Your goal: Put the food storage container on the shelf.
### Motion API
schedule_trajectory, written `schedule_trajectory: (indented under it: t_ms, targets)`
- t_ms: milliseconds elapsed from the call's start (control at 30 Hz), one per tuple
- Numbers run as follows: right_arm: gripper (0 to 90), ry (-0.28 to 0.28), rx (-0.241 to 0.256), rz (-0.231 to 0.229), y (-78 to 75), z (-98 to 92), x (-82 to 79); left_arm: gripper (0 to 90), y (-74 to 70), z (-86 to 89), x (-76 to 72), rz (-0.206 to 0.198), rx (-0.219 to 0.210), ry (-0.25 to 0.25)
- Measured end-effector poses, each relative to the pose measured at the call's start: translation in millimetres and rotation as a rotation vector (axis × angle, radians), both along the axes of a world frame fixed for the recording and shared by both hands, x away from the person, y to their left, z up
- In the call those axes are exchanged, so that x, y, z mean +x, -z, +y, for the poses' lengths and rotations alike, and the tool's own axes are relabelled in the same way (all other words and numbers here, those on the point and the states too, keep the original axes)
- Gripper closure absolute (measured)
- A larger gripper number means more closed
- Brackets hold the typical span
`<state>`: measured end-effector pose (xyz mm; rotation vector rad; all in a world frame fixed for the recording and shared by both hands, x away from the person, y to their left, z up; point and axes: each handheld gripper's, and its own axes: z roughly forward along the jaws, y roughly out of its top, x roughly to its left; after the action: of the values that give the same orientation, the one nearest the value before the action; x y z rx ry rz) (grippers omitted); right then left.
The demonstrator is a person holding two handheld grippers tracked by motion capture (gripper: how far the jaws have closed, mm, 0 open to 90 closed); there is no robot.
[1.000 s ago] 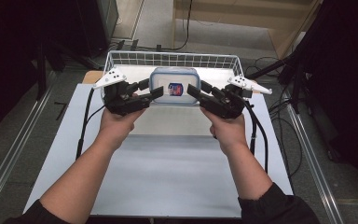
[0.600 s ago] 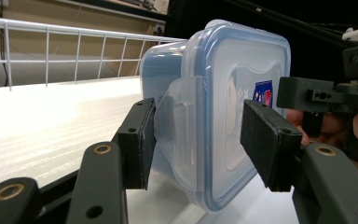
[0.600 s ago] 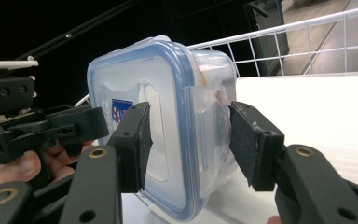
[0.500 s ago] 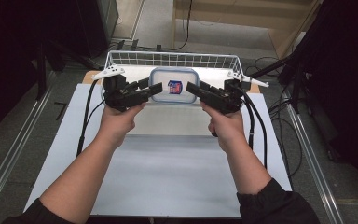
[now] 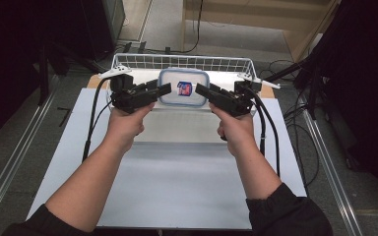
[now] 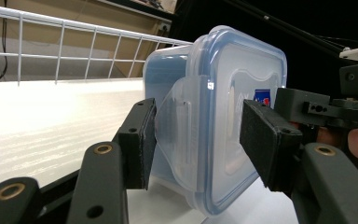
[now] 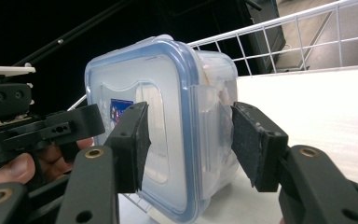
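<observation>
A clear plastic container [image 5: 183, 87] with a blue-rimmed lid and a small printed label sits inside the white wire basket [image 5: 177, 60]. My left gripper [image 5: 163, 88] is at its left side and my right gripper [image 5: 202, 91] at its right, both open. In the left gripper view the container [image 6: 223, 116] stands on edge between the spread jaws of my left gripper [image 6: 200, 140], one pad near the lid's latch flap. In the right gripper view my right gripper [image 7: 193, 144] straddles the lid rim of the container [image 7: 168, 121] with gaps on both sides.
The basket stands at the far edge of the white table [image 5: 187, 187]. Black cables [image 5: 268, 132] trail from both grippers along the table's sides. Dark stands and floor rails flank the table. The basket's wire wall [image 6: 74, 51] rises just behind the container.
The container has moved away from me and settled in the basket. Both grippers followed it, and their jaws now stand apart from its sides.
</observation>
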<state>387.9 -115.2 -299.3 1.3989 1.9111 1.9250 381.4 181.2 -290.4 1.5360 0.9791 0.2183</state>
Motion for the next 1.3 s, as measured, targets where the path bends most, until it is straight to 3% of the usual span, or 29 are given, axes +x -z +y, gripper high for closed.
schedule_trajectory:
  t_ms: [200,600,1300]
  targets:
    - [47.8,0.008,-0.028,-0.005,-2.9,1.6,3.1,46.3,-0.5,-2.0,3.4,0.006,-0.003,-0.012]
    - [45.4,0.02,-0.031,0.011,-4.1,2.2,13.1,46.2,-1.0,-6.5,8.6,0.024,-0.013,-0.041]
    - [44.2,0.027,-0.072,0.021,-8.8,5.9,23.2,41.7,-3.3,-10.7,17.0,0.035,0.007,-0.061]
